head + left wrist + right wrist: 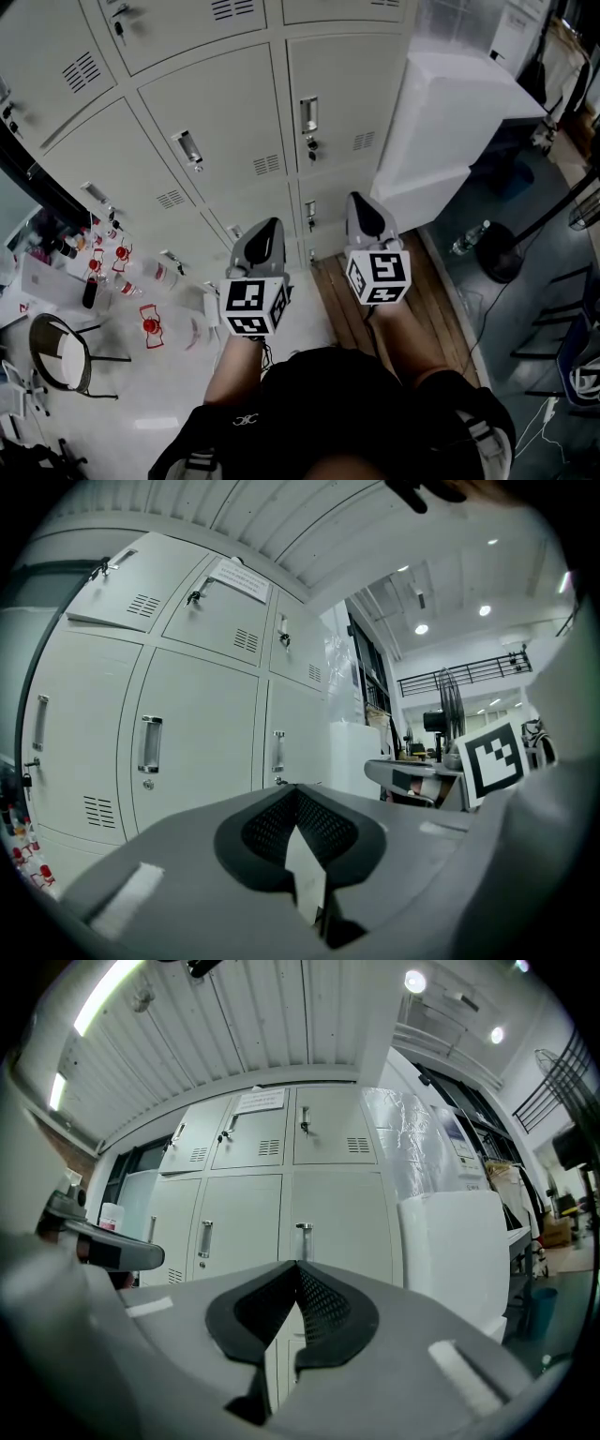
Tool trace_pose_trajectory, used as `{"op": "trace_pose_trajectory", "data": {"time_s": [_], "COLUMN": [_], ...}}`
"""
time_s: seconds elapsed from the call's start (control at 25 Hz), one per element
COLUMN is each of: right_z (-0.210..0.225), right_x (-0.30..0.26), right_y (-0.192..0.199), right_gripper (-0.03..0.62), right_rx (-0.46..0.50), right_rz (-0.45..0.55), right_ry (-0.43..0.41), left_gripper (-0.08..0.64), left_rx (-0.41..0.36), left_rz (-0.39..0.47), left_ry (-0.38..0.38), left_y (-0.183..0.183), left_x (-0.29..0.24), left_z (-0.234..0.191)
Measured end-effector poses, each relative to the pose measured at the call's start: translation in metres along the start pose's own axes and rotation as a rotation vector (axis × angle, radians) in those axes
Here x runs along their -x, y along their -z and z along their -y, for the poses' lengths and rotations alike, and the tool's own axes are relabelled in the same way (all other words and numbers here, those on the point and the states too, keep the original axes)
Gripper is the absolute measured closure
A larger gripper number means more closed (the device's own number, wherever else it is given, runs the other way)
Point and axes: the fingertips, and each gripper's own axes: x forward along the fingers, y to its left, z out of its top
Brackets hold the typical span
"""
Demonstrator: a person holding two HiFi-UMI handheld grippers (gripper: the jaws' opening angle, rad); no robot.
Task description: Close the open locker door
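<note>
Pale grey metal locker door (141, 583), top row at the far left of the grey steel locker bank (225, 103), looks ajar to us; the other doors sit flush.
Well short of it, left tongs (270, 227) and right tongs (362, 201) are pinched together, empty. We'd raise one and push flat near the handle edge until it latches.

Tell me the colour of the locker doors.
Pale grey-white locker doors, plain apart from small vent slots; clearest in the head view.

No text is legible to me; the paper notice (261, 1101) on an upper locker door (255, 1143), above my right gripper (296, 1265), is too small to read.
</note>
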Motion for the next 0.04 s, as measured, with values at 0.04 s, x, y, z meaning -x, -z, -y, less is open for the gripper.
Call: {"op": "trace_pose_trajectory", "data": {"time_s": [0.04], "right_z": [0.0006], "right_x": [-0.0003], "right_y": [0.0004], "right_gripper": [0.581], "right_rx": [-0.001], "right_rz": [-0.001], "right_ry": [-0.001], "left_gripper": [0.56], "left_rx": [0.0], "left_rz": [0.0], "left_ry": [0.0], "left_y": [-0.0002], "left_x": [-0.0006], "left_z": [0.0001]}}
